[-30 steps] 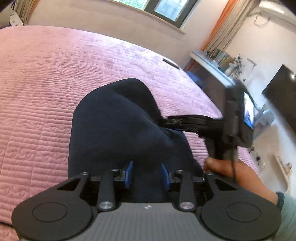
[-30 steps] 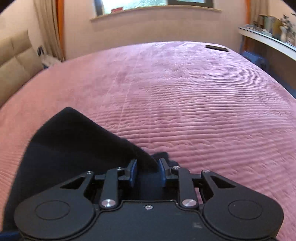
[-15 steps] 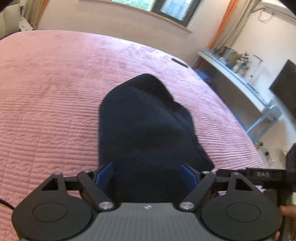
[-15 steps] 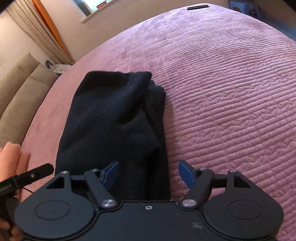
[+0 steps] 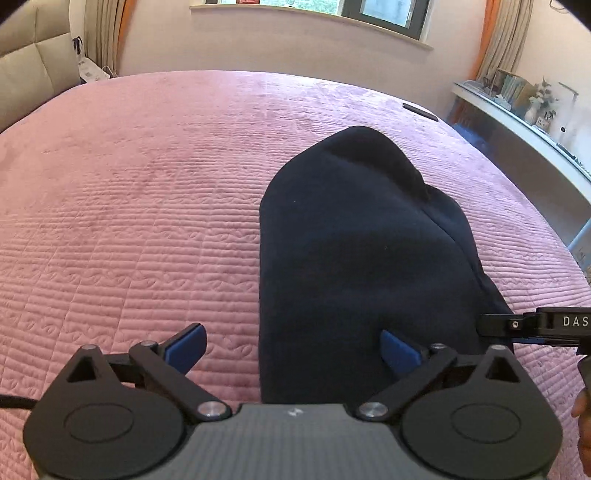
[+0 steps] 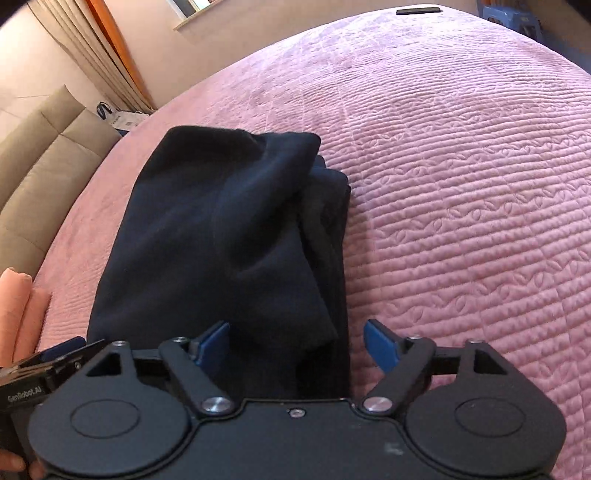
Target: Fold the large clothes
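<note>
Soft window (image 5: 384, 14) daylight, strong fisheye bending, slight right-view blur.

You see the folded garment (image 5: 354, 251) lying on the bed (image 5: 147, 184), its near end between your left gripper (image 5: 291, 349) and right gripper (image 6: 295, 345). A shelf (image 5: 517, 129) stands right of the bed.

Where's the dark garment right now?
The folded dark garment lies flat on the pink bedspread, right of centre in the left wrist view, just ahead of both grippers; neither grips it as their jaws are opening.
</note>
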A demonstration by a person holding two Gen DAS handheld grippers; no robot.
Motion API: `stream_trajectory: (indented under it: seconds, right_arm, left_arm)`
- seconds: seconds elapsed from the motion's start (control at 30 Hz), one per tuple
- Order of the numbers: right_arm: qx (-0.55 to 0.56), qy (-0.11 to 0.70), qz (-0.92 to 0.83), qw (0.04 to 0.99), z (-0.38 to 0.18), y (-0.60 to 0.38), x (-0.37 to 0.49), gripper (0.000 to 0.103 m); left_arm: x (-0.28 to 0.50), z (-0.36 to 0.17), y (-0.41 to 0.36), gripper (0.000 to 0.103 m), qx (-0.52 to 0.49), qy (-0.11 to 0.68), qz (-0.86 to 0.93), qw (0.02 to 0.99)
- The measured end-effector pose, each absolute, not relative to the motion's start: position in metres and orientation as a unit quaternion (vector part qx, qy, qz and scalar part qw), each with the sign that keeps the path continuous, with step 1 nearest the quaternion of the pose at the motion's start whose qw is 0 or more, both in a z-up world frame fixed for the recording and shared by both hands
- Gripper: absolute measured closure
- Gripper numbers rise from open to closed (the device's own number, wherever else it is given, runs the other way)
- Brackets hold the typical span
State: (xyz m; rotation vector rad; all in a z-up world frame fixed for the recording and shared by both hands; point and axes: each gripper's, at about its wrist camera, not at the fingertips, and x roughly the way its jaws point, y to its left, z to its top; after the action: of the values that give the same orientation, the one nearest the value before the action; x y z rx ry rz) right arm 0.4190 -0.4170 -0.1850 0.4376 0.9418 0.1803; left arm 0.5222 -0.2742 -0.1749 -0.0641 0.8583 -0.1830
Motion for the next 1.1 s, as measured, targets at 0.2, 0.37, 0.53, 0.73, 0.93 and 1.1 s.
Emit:
stream_trajectory:
  seconds: [0.2,0.37,0.53,0.73,0.93,1.1]
  right_arm:
    - [0.223,0.457,0.090,0.856,-0.193,-0.421,0.423,0.004]
    - [0.233,0.467,0.089,0.848,-0.197,-0.421,0.421,0.003]
    - [0.233,0.470,0.091,0.847,-0.187,-0.420,0.423,0.003]
    - [0.213,0.452,0.104,0.860,-0.169,-0.408,0.429,0.002]
    - [0.178,0.455,0.119,0.864,-0.177,-0.403,0.436,0.001]
    - [0.216,0.473,0.144,0.842,-0.205,-0.413,0.455,0.000]
  left_arm:
    - [0.486,-0.176,-0.314,0.000,0.097,0.324,-0.008,0.941]
    - [0.467,-0.195,-0.352,0.000,0.194,0.275,0.020,0.941]
    - [0.507,-0.177,-0.324,0.000,0.081,0.354,-0.021,0.932]
    - [0.567,-0.189,-0.267,0.003,-0.110,0.498,-0.139,0.849]
    - [0.570,-0.204,-0.227,0.003,-0.200,0.508,-0.200,0.814]
    - [0.582,-0.219,-0.230,0.004,-0.228,0.512,-0.209,0.801]
